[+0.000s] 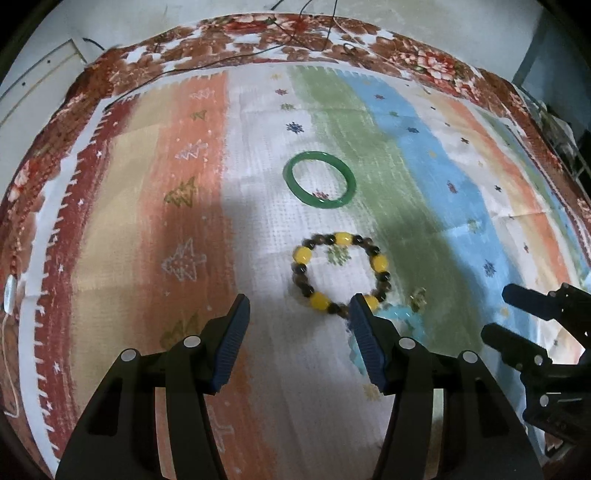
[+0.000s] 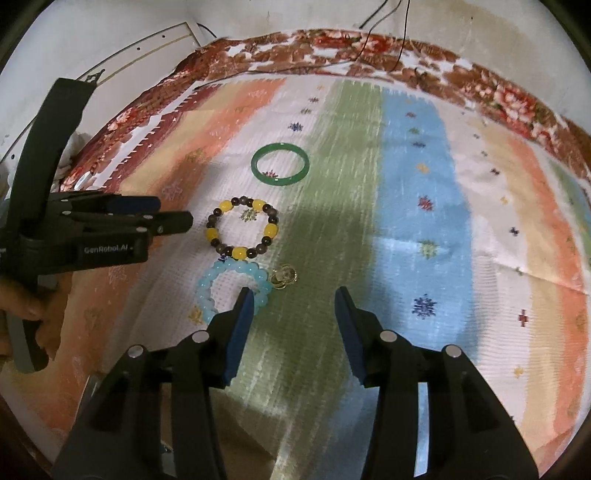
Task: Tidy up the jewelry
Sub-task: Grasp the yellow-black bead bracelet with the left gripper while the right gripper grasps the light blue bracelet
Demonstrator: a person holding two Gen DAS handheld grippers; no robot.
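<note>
A green bangle lies on the striped cloth. Nearer is a bracelet of yellow and dark beads. A light blue bead bracelet lies nearest, with a small gold charm beside it; in the left wrist view the right finger hides most of the blue bracelet. My left gripper is open and empty, just short of the yellow bracelet. My right gripper is open and empty, its left finger over the blue bracelet's edge.
The striped cloth lies on a floral red-brown cover. Black cables trail over the far edge. A white wall and panel stand at the back left. The other gripper shows in each view.
</note>
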